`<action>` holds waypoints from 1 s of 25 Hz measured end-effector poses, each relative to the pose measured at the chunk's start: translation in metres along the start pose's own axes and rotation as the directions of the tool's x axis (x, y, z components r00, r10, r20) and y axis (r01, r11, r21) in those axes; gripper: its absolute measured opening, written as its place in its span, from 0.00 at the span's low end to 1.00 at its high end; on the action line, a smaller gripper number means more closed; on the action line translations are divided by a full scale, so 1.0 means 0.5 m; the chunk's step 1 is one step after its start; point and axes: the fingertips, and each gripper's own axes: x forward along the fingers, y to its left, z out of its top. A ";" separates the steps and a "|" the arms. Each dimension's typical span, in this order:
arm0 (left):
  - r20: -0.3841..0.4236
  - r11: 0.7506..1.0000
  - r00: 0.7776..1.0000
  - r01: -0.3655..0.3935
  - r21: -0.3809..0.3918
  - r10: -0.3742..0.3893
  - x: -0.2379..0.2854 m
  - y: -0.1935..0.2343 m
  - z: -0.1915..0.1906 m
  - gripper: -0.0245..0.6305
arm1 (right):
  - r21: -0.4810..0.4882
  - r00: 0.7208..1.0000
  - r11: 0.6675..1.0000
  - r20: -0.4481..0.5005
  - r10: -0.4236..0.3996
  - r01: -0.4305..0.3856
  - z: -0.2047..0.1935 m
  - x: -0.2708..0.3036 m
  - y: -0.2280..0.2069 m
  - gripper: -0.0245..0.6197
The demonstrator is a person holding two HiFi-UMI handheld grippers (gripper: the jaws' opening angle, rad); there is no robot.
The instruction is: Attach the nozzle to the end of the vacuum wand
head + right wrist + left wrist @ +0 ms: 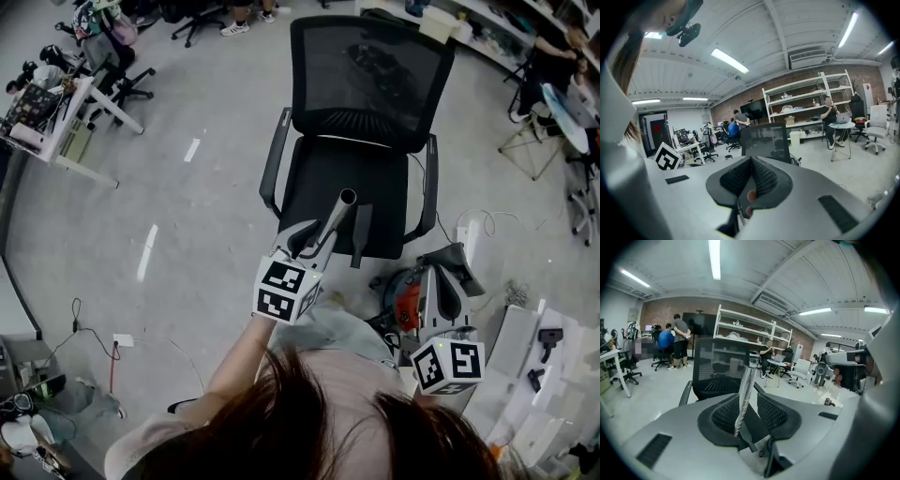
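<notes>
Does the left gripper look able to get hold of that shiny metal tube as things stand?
Probably yes. The tube lies between the left gripper's open jaws, leaning on one pad with a gap at the other, and nothing stands in the way. Closing them should catch it.

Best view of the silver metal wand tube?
Left gripper view: the silver metal wand tube stands large, centred between the left gripper's parted jaws. Head view shows it small, foreshortened. Right gripper view doesn't show it.

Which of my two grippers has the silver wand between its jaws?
The left gripper: the wand stands between its parted jaws. The right gripper has its jaws together, with no wand between them.
</notes>
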 end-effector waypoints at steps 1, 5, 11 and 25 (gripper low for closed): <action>-0.002 1.000 1.000 0.000 0.001 0.000 0.005 -0.001 -0.001 0.21 | 0.001 1.000 1.000 0.002 -0.001 0.001 -0.002 0.000 -0.004 0.08; -0.017 1.000 1.000 -0.005 0.010 0.005 0.029 -0.001 -0.006 0.23 | 0.012 1.000 1.000 -0.004 -0.023 0.023 -0.008 -0.003 -0.026 0.08; -0.034 1.000 0.999 -0.010 0.019 0.011 0.061 0.000 -0.011 0.24 | 0.028 0.999 0.998 -0.004 -0.053 0.053 -0.018 -0.008 -0.062 0.08; -0.073 0.999 0.997 -0.017 0.034 0.019 0.118 0.008 -0.023 0.27 | 0.053 0.993 0.992 -0.020 -0.115 0.115 -0.028 -0.015 -0.112 0.08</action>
